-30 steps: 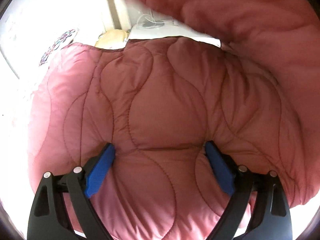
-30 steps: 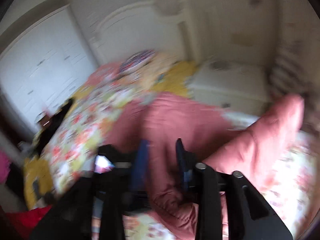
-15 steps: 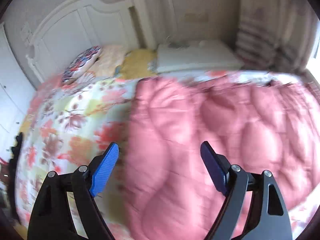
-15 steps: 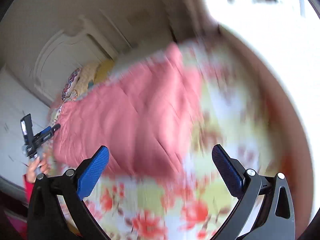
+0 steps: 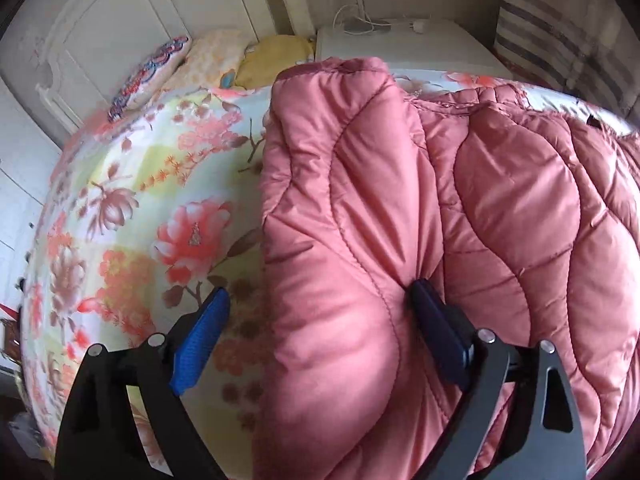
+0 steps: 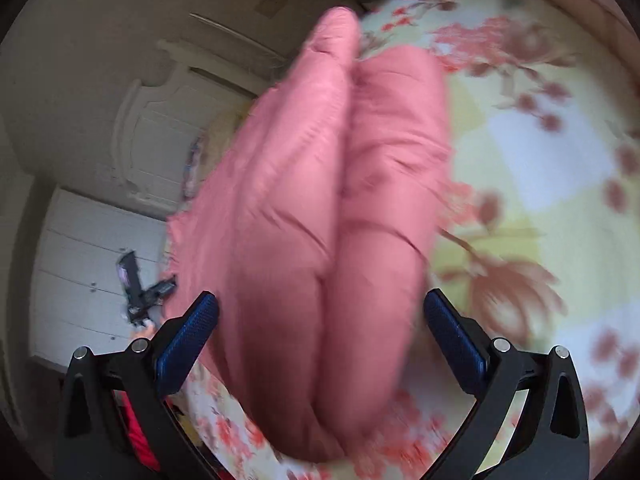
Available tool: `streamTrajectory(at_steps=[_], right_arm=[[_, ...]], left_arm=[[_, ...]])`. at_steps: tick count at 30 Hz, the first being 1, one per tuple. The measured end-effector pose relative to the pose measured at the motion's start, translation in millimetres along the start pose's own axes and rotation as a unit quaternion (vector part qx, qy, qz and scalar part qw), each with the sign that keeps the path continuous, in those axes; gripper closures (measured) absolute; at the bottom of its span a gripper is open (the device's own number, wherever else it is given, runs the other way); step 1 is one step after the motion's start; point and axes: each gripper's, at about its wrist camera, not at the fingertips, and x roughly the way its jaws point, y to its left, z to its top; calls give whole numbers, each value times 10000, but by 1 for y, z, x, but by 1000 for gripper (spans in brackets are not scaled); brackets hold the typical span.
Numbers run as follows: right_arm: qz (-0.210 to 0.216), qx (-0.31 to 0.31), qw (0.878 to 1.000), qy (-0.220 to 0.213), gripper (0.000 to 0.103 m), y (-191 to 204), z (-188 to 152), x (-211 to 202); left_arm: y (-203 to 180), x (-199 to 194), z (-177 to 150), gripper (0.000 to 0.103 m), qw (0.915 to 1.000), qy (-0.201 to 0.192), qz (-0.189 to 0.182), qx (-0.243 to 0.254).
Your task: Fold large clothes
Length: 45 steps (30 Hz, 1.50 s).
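Note:
A pink quilted padded coat (image 5: 460, 220) lies folded on a floral bedspread (image 5: 132, 200). In the left wrist view my left gripper (image 5: 320, 328) is open, its jaws wide on either side of the folded flap at the coat's left edge; the right finger presses into a crease. In the right wrist view my right gripper (image 6: 320, 332) is open, and a thick doubled fold of the coat (image 6: 328, 208) sits between its fingers without being pinched. The view is blurred.
Pillows (image 5: 152, 68) lie at the head of the bed by a white headboard (image 5: 120, 12). A white bedside cabinet (image 5: 400, 40) with cables stands behind the coat. A striped curtain (image 5: 560, 20) hangs at the right. The left gripper (image 6: 136, 288) shows at the far left in the right wrist view.
My right gripper has let go of the coat and opened wide. The lifted part has come down onto the bed. Both grippers have swung to the coat's folded edges.

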Motion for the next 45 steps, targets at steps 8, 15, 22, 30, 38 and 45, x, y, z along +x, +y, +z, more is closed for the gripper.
streamTrajectory(at_steps=[8,15,22,30,38,45], right_arm=[[-113,-839,9959,-326,60,102,12,-16],[-634,-2195,9735,-15,60,271,10,9],[-992,-2841,9513,666,60,370,-17,110],[-965,-2353,9599,1180,60,347,-55,225],[-1531,-3051,9326,1174,59,364,-87,258],[-1815,-3685,9045,1150,4,361,-130,296]], left_arm=[[1,3,-4,10,9999,42,-88,-127],[6,4,-3,10,9993,87,-234,-277],[23,11,-5,10,9947,151,-802,-622],[48,5,-19,10,9889,-21,-1085,-1019],[86,-39,-42,10,9947,-373,-528,-797],[142,-72,-59,12,9912,-605,612,-1001]])
